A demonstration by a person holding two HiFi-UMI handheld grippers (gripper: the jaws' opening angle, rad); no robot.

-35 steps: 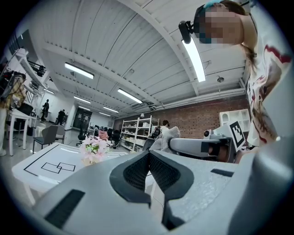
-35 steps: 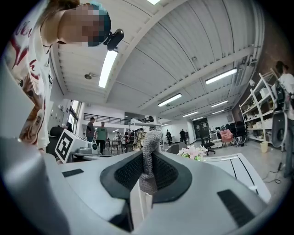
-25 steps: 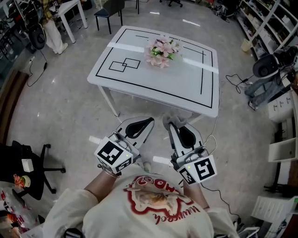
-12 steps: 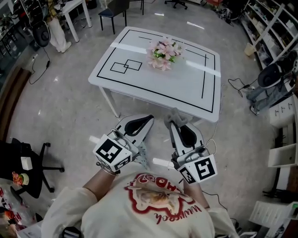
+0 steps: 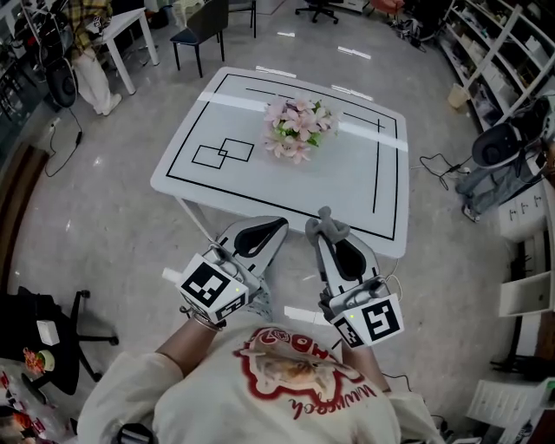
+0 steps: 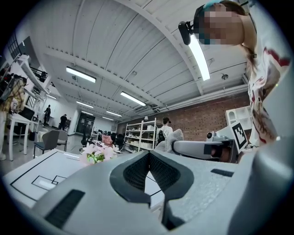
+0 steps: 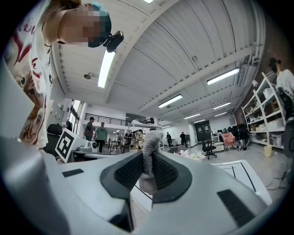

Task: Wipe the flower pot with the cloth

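One dark chair (image 5: 198, 26) beyond table (image 5: 338, 178), flower pot (image 5: 295, 130) mid-table, left claw (image 6: 148, 153) together, right claw (image 7: 147, 161) clamped on cloth (image 7: 149, 140)

Pink-bloomed flower pot (image 5: 297, 128) upright; grey knitted cloth (image 5: 327, 225) pinched in right tool (image 7: 147, 158)

A white table (image 5: 347, 182) (black lines marked on top) stands with a dark chair (image 5: 201, 26) beyond it.

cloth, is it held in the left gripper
No, the grey cloth is pinched in the right gripper, while the left gripper is shut on nothing.
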